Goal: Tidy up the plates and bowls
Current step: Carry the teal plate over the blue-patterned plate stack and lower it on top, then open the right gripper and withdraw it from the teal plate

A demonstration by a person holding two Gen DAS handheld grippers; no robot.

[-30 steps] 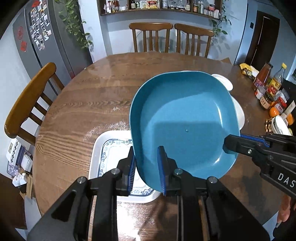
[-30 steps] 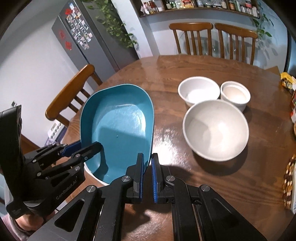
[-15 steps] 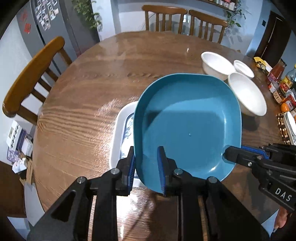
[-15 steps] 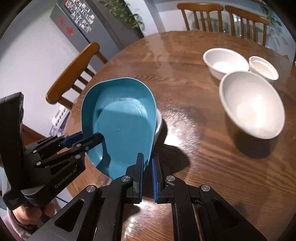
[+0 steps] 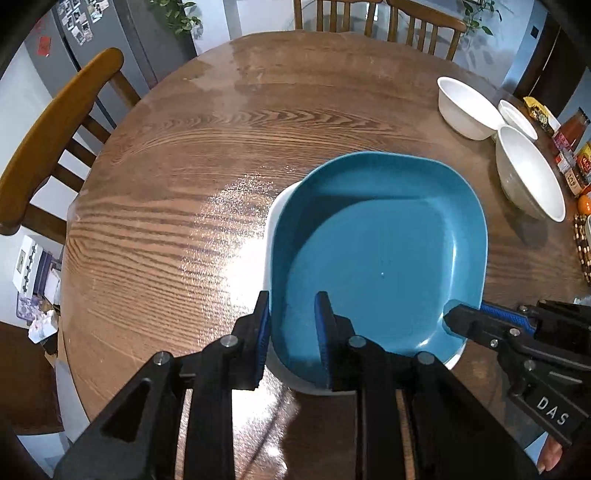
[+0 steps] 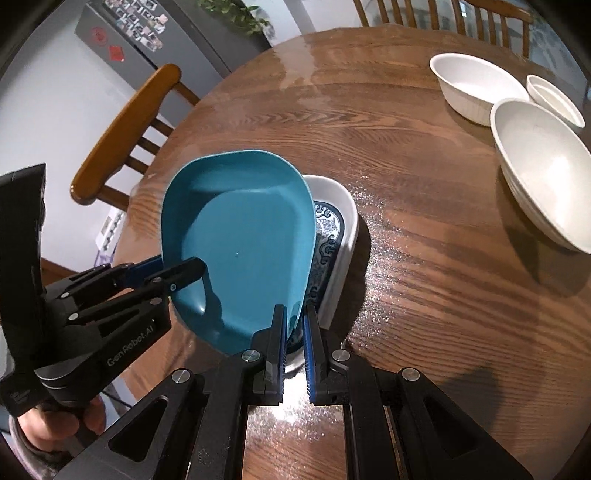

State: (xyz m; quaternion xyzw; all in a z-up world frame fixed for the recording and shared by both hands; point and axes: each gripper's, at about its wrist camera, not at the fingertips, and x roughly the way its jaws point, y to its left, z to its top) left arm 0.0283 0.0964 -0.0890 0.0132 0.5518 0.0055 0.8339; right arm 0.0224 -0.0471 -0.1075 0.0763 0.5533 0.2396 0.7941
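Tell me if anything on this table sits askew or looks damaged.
Only the blue plate is askew: held tilted by both grippers over the white patterned dish, not yet flat in it. The three white bowls sit upright; no spill or damage shows.

A round wooden table [image 5: 177,206] with bold grain and a glossy sheen spreads ahead of the claws. Off its edge, to the left of the claws and further out, stands a wooden chair [image 5: 55,122] with a curved top rail. Beyond that chair a grey refrigerator [image 6: 147,37] carries photos and red stickers, with a trailing green plant [image 5: 177,18] beside it. Straight ahead past the table's far edge are two more wooden chairs [image 5: 373,14]. Far to the right of the claws, bottles and jars [image 5: 570,147] crowd the table's rim, with an orange fruit [image 5: 584,204] just nearer.
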